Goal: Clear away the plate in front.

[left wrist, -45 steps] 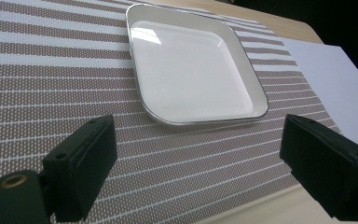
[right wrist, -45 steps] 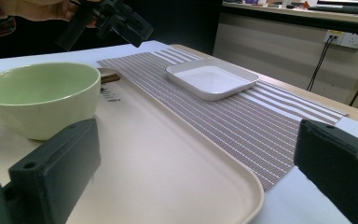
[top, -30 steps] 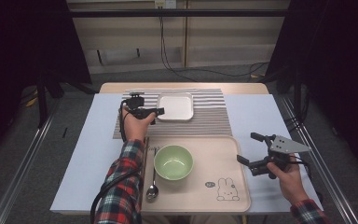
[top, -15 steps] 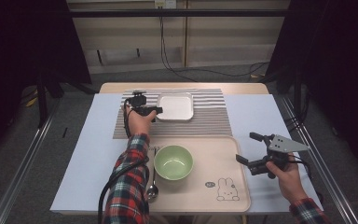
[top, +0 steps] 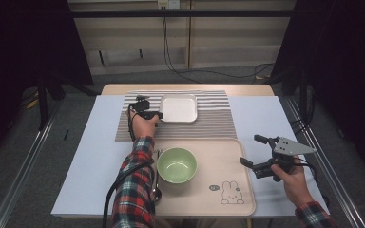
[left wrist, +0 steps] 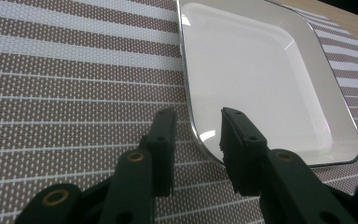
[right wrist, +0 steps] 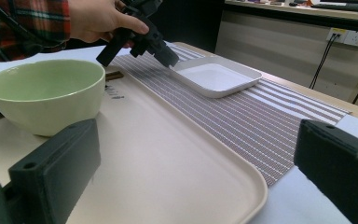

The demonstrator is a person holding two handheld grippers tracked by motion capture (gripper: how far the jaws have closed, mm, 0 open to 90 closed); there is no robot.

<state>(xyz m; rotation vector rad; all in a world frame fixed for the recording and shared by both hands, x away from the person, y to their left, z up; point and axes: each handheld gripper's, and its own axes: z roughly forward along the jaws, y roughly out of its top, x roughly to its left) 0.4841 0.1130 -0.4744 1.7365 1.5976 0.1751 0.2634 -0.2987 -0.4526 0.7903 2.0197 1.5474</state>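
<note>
A white square plate (top: 178, 108) (left wrist: 261, 79) (right wrist: 216, 74) lies on a brown striped mat (top: 209, 121) at the far middle of the table. My left gripper (top: 160, 115) (left wrist: 198, 114) (right wrist: 170, 58) is at the plate's near left corner. Its jaws have just been closing and straddle the rim, one over the mat (left wrist: 74, 70) and one inside the plate; a gap still shows on both sides of the rim. At the tray's right edge my right gripper (top: 250, 149) (right wrist: 196, 140) stands open with nothing between its jaws.
A beige tray (top: 218, 161) (right wrist: 168, 163) with a rabbit print lies at the near middle. It carries a green bowl (top: 177, 164) (right wrist: 44, 91) and, left of the bowl, a spoon (top: 156, 192). A white sheet (top: 90, 156) covers the table.
The left gripper has sunk a little onto the plate's near left corner and its jaws stand narrower. The right hand has kept still.
</note>
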